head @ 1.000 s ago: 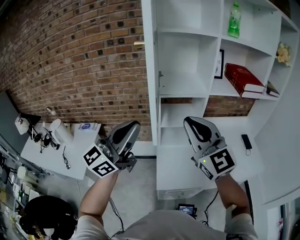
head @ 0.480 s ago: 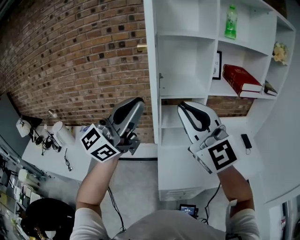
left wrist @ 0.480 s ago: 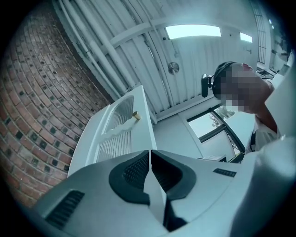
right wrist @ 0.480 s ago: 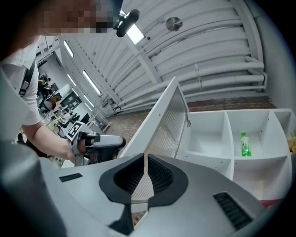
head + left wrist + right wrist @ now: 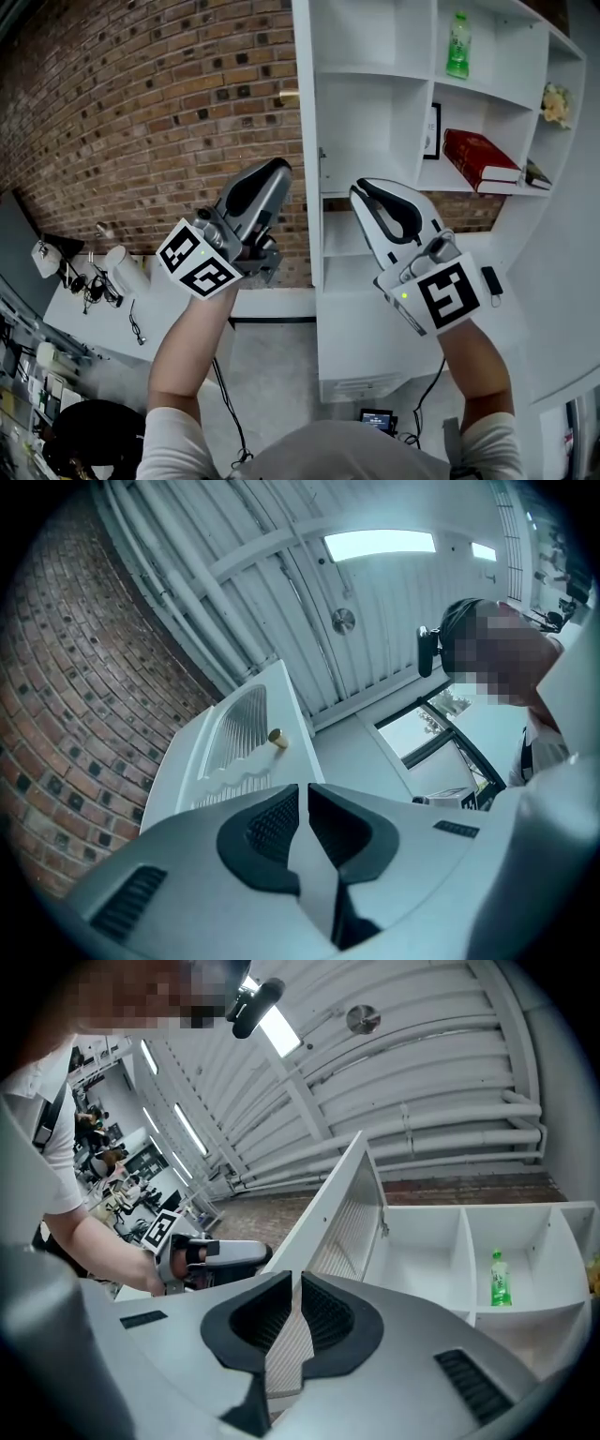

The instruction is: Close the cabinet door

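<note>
Found cabinet door (image 5: pixel 306 141) standing open, edge-on, up ahead between both claws and touching neither. Logged left gripper (image 5: pixel 267 178) just left of that edge, jaws just opening to a sliver, nothing between. Logged right gripper (image 5: pixel 375 195) just right, a crack apart, empty.

Red-brown brick wall (image 5: pixel 141 112) at left, cluttered white table (image 5: pixel 103 314) against it on grey floor (image 5: pixel 272 366); overhead, corrugated white ceiling (image 5: pixel 281 602), lit light panel (image 5: pixel 380 544), dark-framed window (image 5: pixel 436 731).

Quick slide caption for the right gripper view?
Right gripper, jaws empty, faces the open white slatted cabinet door; green plastic bottle stands in the white shelf unit beyond.
</note>
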`<state>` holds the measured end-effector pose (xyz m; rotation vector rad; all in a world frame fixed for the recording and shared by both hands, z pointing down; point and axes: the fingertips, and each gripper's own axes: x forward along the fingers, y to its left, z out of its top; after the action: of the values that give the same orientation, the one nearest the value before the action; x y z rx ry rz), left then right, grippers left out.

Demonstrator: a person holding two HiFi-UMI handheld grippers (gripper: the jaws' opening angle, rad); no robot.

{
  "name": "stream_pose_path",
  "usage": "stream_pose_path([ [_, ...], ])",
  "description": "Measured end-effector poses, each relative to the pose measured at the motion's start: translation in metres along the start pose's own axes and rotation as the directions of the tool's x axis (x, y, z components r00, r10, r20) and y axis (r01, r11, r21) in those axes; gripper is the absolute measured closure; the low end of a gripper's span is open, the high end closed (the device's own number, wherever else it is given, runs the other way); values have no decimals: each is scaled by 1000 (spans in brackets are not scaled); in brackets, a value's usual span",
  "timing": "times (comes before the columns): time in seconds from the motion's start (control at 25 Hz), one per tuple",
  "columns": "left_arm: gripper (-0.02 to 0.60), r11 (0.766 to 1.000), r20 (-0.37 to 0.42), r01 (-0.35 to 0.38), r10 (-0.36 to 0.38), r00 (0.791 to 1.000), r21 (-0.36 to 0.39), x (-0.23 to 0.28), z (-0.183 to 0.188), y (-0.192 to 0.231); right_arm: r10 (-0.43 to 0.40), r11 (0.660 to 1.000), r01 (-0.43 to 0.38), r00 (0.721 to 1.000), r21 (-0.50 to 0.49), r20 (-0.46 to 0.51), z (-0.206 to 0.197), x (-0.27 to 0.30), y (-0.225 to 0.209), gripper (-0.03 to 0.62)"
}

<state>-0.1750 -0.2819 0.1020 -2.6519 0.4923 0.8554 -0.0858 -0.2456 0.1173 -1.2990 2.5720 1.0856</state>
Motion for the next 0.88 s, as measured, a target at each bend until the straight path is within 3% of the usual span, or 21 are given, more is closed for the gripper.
stream_pose_path([
  [0.16, 529, 1000, 26, 12, -12, 1000, 23, 13, 20, 6, -1, 1000, 1, 1000, 3, 23, 15, 13, -2, 557],
  [0.32, 497, 999, 59, 24, -26, 998, 35, 26, 38, 12, 11, 1000, -10, 999, -13, 33, 25, 24, -2, 497],
  [0.48, 475, 999, 58, 28, -30, 998, 34, 39, 46, 20, 16, 999, -14, 999, -29, 42, 31, 34, -4, 488],
  [0.88, 468, 996, 59, 91, -89, 994, -25, 61, 58, 29, 7, 997, -1, 997, -82, 71, 65, 52, -18, 488],
])
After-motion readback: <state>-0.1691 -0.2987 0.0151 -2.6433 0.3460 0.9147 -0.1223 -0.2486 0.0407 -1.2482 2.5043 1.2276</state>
